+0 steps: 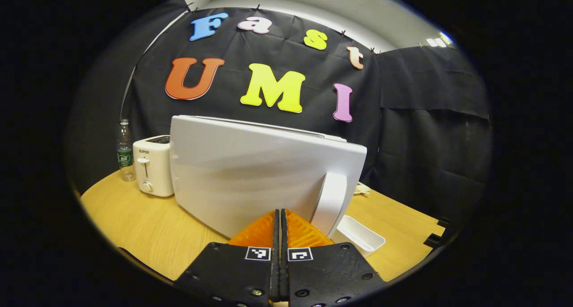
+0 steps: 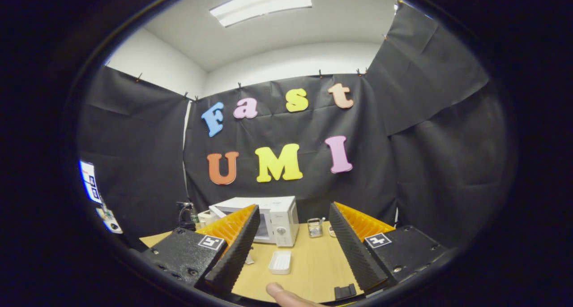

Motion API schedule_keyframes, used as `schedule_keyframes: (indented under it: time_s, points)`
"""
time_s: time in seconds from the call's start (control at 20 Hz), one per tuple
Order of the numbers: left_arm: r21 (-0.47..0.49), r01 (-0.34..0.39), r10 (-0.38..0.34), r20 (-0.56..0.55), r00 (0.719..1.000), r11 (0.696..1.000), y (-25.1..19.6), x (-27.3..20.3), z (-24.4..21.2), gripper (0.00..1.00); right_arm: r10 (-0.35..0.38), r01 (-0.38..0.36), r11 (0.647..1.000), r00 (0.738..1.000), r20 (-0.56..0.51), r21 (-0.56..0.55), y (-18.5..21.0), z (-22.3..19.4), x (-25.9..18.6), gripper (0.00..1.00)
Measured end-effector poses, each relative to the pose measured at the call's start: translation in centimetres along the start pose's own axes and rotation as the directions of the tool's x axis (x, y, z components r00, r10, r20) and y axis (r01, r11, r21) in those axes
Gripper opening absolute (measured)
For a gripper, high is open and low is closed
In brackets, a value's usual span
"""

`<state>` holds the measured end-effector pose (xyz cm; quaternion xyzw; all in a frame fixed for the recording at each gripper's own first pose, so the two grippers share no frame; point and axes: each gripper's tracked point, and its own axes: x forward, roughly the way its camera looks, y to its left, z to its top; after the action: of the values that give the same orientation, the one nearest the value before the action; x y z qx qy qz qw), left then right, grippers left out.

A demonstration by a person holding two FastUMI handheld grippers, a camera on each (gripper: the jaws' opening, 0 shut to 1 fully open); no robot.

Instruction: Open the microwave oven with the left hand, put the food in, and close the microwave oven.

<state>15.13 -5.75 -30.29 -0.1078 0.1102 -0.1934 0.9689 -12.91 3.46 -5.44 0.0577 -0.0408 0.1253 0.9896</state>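
The white microwave door (image 1: 264, 172) stands swung out toward me in the left gripper view, its handle (image 1: 332, 202) at the right edge. My left gripper (image 1: 280, 212) is shut, its tips against the lower door face just left of the handle, nothing between them. A shallow white food tray (image 1: 360, 234) lies on the table right of the door. In the right gripper view the microwave (image 2: 282, 219) sits far off with its door ajar, and the white tray (image 2: 280, 261) lies in front of it. My right gripper (image 2: 294, 208) is open and holds nothing, high above the table.
A white toaster (image 1: 152, 166) and a plastic bottle (image 1: 125, 152) stand left of the microwave on the wooden table (image 1: 147, 226). A small metal object (image 2: 315, 227) sits right of the microwave. A black clip (image 2: 344, 292) and a fingertip (image 2: 286, 296) show at the table's near edge.
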Motion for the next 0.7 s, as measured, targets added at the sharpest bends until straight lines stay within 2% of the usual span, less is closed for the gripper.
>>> schedule_keyframes:
  time_s: [0.5, 0.7]
  points:
    - [0.012, -0.019, 0.019, 0.003, 1.000, 1.000, -1.7, 8.1, 0.6, 0.00, -0.032, 0.032, 0.999, 0.999, 0.001, 0.030, -3.7, -1.6, 0.2, 0.99]
    - [0.018, -0.029, 0.029, 0.006, 1.000, 0.999, -1.7, 11.0, 1.1, 0.00, -0.069, 0.069, 0.997, 0.998, 0.012, 0.024, -6.2, -1.3, 1.0, 0.99]
